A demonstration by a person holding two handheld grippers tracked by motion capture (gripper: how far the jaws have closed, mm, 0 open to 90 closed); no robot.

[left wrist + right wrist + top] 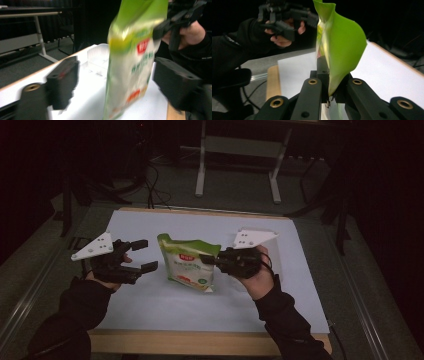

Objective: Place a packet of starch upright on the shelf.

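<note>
Right gripper (207, 259) clamps pouch (187, 265) edge | left gripper (142, 255) agape, clear beside pouch | table (150, 305)

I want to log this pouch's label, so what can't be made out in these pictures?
- Print on the green pouch: too small in the high view, motion-blurred in the left gripper view.
- Pouch's front: the right gripper view shows its plain back; the right gripper, shut on its edge, covers that strip.
- Clear plastic tray: partly behind the pouch.
</note>
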